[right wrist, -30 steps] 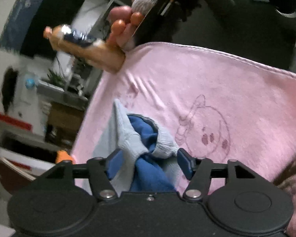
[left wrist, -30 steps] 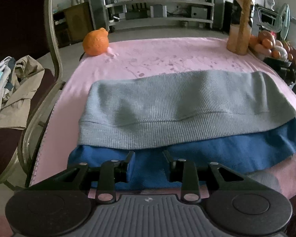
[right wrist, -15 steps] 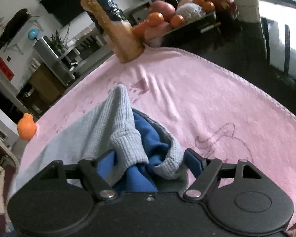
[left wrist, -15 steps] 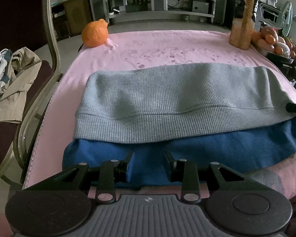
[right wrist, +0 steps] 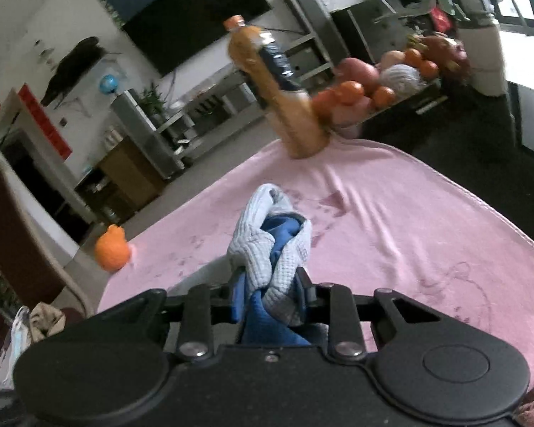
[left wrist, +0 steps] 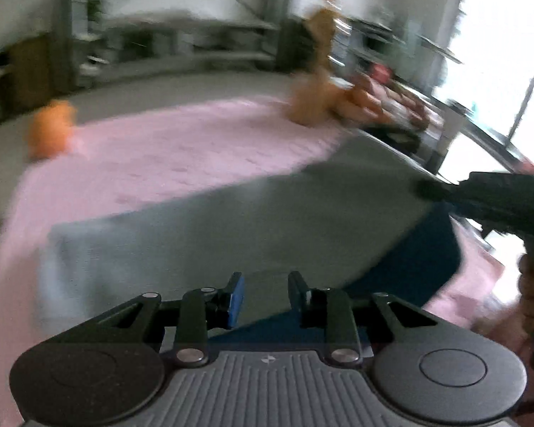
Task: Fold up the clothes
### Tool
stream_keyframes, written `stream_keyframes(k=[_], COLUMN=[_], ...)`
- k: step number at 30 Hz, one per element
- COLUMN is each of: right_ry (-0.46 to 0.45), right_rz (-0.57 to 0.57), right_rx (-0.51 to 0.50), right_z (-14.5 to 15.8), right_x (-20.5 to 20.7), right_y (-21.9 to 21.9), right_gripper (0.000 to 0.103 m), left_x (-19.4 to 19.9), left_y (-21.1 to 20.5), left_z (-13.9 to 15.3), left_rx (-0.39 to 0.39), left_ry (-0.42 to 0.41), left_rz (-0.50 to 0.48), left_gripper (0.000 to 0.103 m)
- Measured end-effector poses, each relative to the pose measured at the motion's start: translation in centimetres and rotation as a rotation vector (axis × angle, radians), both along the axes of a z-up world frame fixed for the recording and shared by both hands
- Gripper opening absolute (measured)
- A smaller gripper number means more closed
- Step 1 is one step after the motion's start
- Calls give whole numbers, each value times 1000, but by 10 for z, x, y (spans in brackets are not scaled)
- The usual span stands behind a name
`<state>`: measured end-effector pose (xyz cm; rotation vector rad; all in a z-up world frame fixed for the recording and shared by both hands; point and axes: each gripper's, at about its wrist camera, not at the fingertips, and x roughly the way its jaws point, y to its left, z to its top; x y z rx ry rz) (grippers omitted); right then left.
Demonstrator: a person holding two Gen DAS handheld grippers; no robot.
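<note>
1. The garment here is a grey knit sweater (left wrist: 238,227) with a blue layer (left wrist: 420,259) underneath. It's lying across a pink blanket (left wrist: 181,156) on the table, already doubled over once into a long band, so the first fold looks done.

2. The right gripper (right wrist: 268,293) has its jaws closing, and they're pinched on a bunched end of the sweater, grey knit and blue cloth squeezed between the pads. From the left wrist view you can see that same end raised off the blanket.

3. The left gripper (left wrist: 265,295) is closing too. Grey and blue fabric sits between the fingers, but the frame is badly blurred, so whether the pads actually bite the cloth can't be told.

4. What's probably left: carrying the lifted end across to fold the band into a smaller packet, then flattening it. So roughly midway, not finished.

5. Background stuff stays clear of the action: an orange (right wrist: 112,252) near the far edge, a juice bottle (right wrist: 274,92) and a fruit tray (right wrist: 384,85) at the far corner.
</note>
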<state>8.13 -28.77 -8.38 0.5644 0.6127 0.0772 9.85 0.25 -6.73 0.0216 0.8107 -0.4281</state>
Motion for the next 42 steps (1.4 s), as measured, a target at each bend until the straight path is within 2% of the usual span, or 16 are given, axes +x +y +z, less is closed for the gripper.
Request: stream_keyframes(k=[1, 3, 5, 7, 8, 10, 13, 16, 18, 21, 26, 28, 32, 36, 39, 42], right_ry=[2, 14, 23, 31, 35, 43, 49, 34, 20, -3, -31, -42, -66, -62, 40, 93], right_rz=[9, 13, 16, 26, 32, 40, 52, 77, 93, 122, 203, 253, 400, 572, 612, 613], right_rx=[1, 16, 16, -4, -15, -58, -129, -204, -242, -285, -367, -385, -410, -435, -474, -540], right_z=[3, 6, 12, 21, 26, 36, 55, 77, 90, 103, 100, 94, 73, 48, 18, -10], right_x=[1, 3, 2, 6, 8, 11, 15, 16, 16, 18, 24, 27, 29, 33, 41, 43], right_y=[4, 7, 11, 18, 21, 35, 60, 89, 110, 148, 223, 252, 315, 369, 392, 402], right_gripper=[27, 27, 27, 26, 26, 26, 26, 26, 26, 26, 24, 24, 23, 23, 23, 23], left_x=[6, 14, 18, 10, 8, 6, -8, -34, -58, -78, -93, -105, -109, -110, -112, -104], left_y=[-8, -24, -32, -34, -36, -37, -20, 11, 42, 98, 203, 227, 256, 265, 269, 273], left_z=[-8, -30, -55, -57, -55, -51, -29, 4, 23, 31, 21, 23, 18, 19, 19, 16], left_rx=[9, 75, 146, 159, 166, 175, 105, 26, 9, -30, -252, -286, -392, -416, -421, -423], left_ry=[33, 97, 167, 118, 119, 130, 180, 140, 75, 4, 26, -17, -4, 1, 13, 25], left_rz=[-52, -128, -150, -176, -173, -162, -170, -190, -179, -72, 304, 393, 471, 505, 517, 523], left_gripper=[26, 25, 24, 23, 23, 25, 26, 32, 35, 36, 33, 33, 33, 33, 33, 33])
